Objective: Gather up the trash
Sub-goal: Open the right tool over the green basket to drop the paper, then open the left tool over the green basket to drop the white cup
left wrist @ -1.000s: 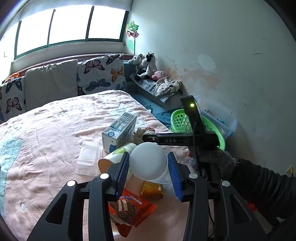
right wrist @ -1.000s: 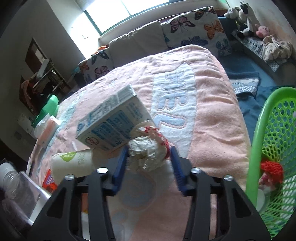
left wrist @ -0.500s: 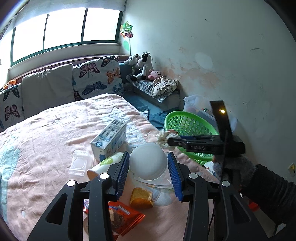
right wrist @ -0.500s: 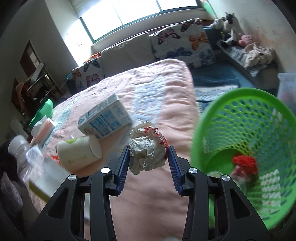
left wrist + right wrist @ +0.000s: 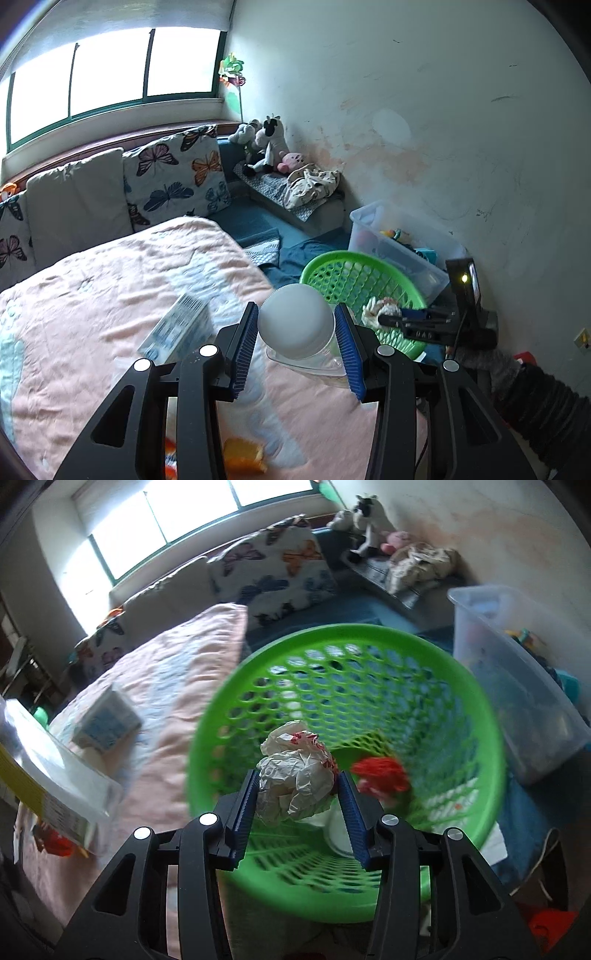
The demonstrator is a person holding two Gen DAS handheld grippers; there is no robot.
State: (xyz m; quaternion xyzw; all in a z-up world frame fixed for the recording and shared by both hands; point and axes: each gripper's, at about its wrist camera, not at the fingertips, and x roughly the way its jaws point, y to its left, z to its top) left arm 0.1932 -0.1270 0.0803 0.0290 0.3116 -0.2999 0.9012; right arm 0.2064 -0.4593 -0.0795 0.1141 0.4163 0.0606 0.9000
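Observation:
My right gripper [image 5: 297,788] is shut on a crumpled white and red paper wad [image 5: 295,771] and holds it over the open mouth of the green basket [image 5: 491,738]. Red trash [image 5: 382,775] lies inside the basket. My left gripper [image 5: 295,334] is shut on a white domed plastic lid [image 5: 295,325] above the pink bed, just left of the green basket [image 5: 325,266]. The right gripper [image 5: 399,319] with the wad shows over the basket in the left wrist view.
A milk carton [image 5: 181,328], an orange cake piece [image 5: 243,454] and a red wrapper [image 5: 170,458] lie on the pink blanket [image 5: 92,295]. A clear storage bin [image 5: 391,247] stands behind the basket by the wall. Pillows line the far side.
Both grippers moved right, off the bed toward the basket. The right gripper carried the paper wad from the bed edge to over the basket's mouth. The left gripper lifted with the lid.

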